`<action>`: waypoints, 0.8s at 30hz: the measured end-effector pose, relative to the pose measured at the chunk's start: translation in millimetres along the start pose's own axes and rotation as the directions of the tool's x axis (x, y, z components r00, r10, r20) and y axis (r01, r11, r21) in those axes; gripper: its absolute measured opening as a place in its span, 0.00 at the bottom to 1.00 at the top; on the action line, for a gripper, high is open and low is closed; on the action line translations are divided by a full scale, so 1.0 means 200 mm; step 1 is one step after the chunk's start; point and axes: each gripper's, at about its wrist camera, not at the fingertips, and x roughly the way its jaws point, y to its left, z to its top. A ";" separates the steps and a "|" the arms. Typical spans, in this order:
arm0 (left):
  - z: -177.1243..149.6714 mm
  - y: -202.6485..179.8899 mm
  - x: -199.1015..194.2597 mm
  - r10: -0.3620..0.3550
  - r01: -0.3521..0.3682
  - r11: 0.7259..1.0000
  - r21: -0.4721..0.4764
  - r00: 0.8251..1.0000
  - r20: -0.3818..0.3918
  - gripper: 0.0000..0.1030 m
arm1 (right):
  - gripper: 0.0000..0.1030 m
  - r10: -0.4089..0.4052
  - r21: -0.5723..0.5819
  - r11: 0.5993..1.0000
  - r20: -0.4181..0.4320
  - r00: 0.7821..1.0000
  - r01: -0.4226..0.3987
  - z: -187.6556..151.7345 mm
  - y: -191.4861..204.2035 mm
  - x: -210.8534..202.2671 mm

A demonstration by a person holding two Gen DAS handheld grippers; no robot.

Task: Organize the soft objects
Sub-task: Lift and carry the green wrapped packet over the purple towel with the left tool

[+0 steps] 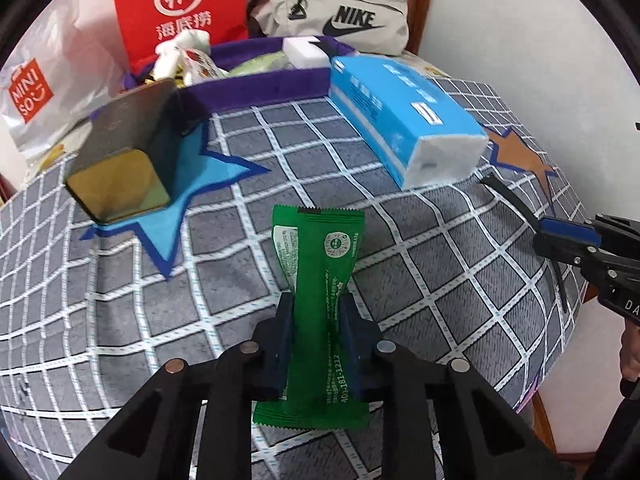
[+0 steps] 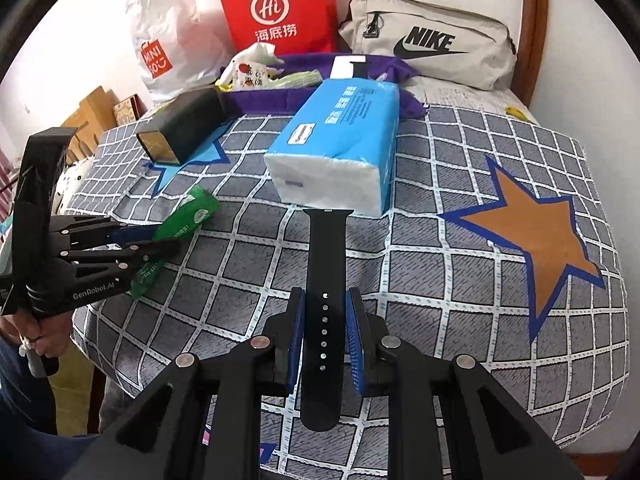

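My left gripper (image 1: 318, 312) is shut on a green sachet (image 1: 318, 292) and holds it above the checked bedcover (image 1: 224, 264); it also shows in the right wrist view (image 2: 160, 240) with the sachet (image 2: 188, 212). My right gripper (image 2: 324, 308) is shut on a black watch strap (image 2: 325, 280) that points toward a blue tissue pack (image 2: 340, 140). In the left wrist view the right gripper (image 1: 560, 236) sits at the right edge with the strap (image 1: 508, 196) sticking out. A purple fabric bin (image 1: 260, 88) with soft items stands at the back.
A black and gold box (image 1: 124, 152) lies on a blue star patch by the bin. The tissue pack (image 1: 404, 120) lies right of it. A red bag (image 1: 180, 4), a Miniso bag (image 1: 36, 92) and a Nike pouch (image 1: 340, 12) line the back wall.
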 end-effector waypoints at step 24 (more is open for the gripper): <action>0.44 0.29 -0.30 0.072 -0.053 0.991 -0.120 0.984 0.161 0.21 | 0.20 0.068 -0.045 0.997 0.129 0.989 -0.063 0.45 0.04 -0.17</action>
